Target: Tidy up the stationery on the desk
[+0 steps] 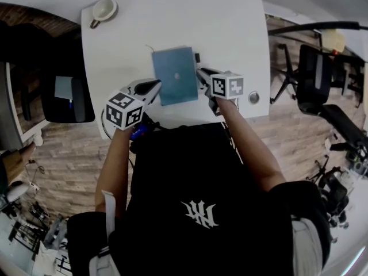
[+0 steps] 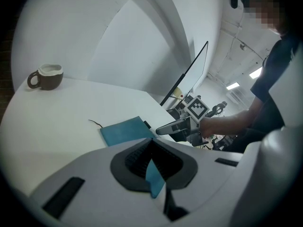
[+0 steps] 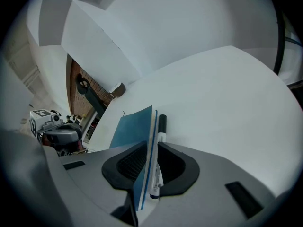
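A blue notebook (image 1: 175, 75) is on the white desk (image 1: 230, 27), held at both near corners. My left gripper (image 1: 156, 87) is shut on its near left corner; in the left gripper view a blue sliver (image 2: 154, 176) sits pinched between the jaws, with the rest of the notebook (image 2: 124, 130) ahead. My right gripper (image 1: 201, 77) is shut on the notebook's right edge (image 3: 137, 141) together with a white marker with a black cap (image 3: 158, 155) that lies along that edge. Whether the notebook is off the desk I cannot tell.
A brown and white cup (image 1: 104, 9) stands at the desk's far left corner. A small round silver thing (image 1: 253, 98) lies near the desk's right front edge. A black chair (image 1: 69, 99) stands left of the desk, and exercise gear (image 1: 322, 79) to the right.
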Demonstrator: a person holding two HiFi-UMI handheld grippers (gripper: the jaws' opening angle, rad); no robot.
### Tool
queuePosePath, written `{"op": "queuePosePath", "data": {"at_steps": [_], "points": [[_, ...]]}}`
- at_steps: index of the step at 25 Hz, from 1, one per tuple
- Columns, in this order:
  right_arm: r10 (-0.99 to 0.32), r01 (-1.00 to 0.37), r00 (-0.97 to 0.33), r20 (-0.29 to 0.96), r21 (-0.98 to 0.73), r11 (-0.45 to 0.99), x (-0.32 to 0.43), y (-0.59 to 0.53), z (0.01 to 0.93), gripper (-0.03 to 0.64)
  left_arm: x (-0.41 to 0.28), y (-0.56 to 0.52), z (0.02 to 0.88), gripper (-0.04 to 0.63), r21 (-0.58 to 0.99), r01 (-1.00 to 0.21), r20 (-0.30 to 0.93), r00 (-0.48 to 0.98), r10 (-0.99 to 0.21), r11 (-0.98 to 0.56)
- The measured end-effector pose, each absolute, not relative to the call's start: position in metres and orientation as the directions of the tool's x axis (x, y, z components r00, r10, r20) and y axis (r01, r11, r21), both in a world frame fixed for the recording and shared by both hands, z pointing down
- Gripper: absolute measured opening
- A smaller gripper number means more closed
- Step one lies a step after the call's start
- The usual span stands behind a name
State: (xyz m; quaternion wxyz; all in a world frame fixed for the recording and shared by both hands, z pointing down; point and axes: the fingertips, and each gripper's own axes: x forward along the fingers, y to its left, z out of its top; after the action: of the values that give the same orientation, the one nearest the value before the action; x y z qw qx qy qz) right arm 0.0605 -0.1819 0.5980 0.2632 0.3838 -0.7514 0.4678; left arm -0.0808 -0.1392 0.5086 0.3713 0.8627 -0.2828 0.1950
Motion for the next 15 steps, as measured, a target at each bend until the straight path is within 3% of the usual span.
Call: {"op": "queuePosePath", "data": {"at_steps": [15], "points": [[-0.399, -0.84, -0.542, 0.74, -0.467, 0.275, 0.078, -0.202, 0.579, 0.091, -0.081, -0.146, 0.497, 0.003, 0.512, -0.623, 0.521, 0.773, -0.363, -0.591]]}}
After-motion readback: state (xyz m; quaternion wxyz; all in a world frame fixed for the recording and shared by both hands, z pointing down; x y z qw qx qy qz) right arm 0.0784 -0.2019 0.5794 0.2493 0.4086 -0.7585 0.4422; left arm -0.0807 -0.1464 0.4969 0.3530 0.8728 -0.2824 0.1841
